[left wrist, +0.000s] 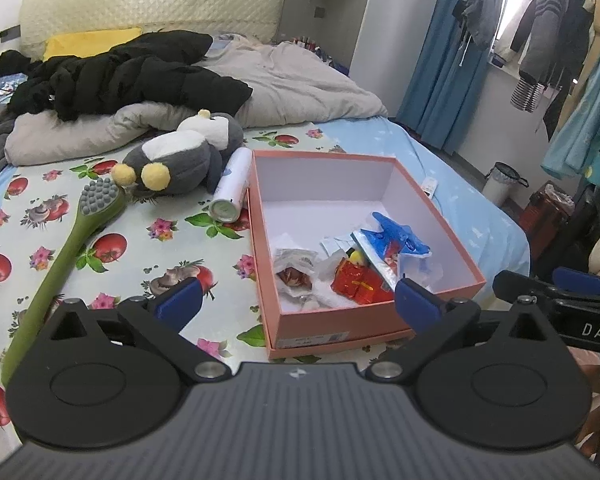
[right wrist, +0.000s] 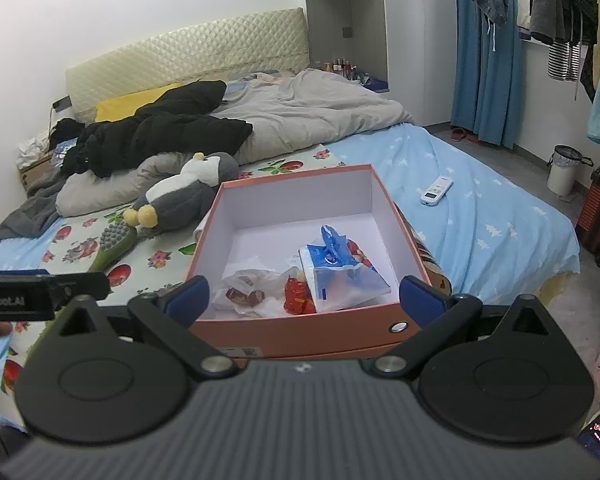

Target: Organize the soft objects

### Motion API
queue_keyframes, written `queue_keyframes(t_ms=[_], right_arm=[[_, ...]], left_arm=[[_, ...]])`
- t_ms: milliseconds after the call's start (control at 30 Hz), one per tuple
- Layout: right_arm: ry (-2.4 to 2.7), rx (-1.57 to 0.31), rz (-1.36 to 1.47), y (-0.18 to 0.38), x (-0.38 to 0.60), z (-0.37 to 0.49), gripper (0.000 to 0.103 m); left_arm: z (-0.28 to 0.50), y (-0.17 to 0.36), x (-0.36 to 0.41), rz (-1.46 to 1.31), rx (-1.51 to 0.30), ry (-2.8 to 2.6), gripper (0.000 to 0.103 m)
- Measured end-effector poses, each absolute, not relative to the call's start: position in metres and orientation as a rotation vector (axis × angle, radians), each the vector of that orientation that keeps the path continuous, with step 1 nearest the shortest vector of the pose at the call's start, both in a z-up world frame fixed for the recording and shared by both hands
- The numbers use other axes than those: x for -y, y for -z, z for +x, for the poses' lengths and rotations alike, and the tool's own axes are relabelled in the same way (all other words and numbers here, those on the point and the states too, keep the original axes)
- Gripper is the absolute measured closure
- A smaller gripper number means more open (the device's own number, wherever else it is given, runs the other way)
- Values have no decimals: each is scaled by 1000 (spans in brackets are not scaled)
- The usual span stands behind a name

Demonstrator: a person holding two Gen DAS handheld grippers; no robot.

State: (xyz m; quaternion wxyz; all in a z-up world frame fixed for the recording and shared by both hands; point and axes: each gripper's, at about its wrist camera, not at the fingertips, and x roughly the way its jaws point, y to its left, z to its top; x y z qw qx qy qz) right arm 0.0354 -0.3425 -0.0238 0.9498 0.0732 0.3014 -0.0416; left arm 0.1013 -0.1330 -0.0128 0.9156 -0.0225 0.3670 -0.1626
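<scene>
Ahead-left of the left tool (left wrist: 296, 300) (both tools' jaws apart, empty): grey-white plush penguin (left wrist: 180, 156), yellow feet, lying sideways.

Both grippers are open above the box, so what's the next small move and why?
Probably reach the left gripper toward the plush penguin. Both it and the right gripper are open and empty, the snack bags already lie in the pink box, and the penguin lies outside it.

My way into the open box (right wrist: 236, 208) is clear at its far half; crumpled bags (right wrist: 332, 276) crowd its near end, a plush penguin (left wrist: 180, 152) flanking its left.
</scene>
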Motion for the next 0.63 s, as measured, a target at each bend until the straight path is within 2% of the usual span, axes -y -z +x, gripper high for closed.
queue_keyframes(t_ms=[633], right_arm=[[60, -619, 161, 24, 337, 42, 0]], left_arm=[[103, 0, 129, -58, -750, 324, 0]])
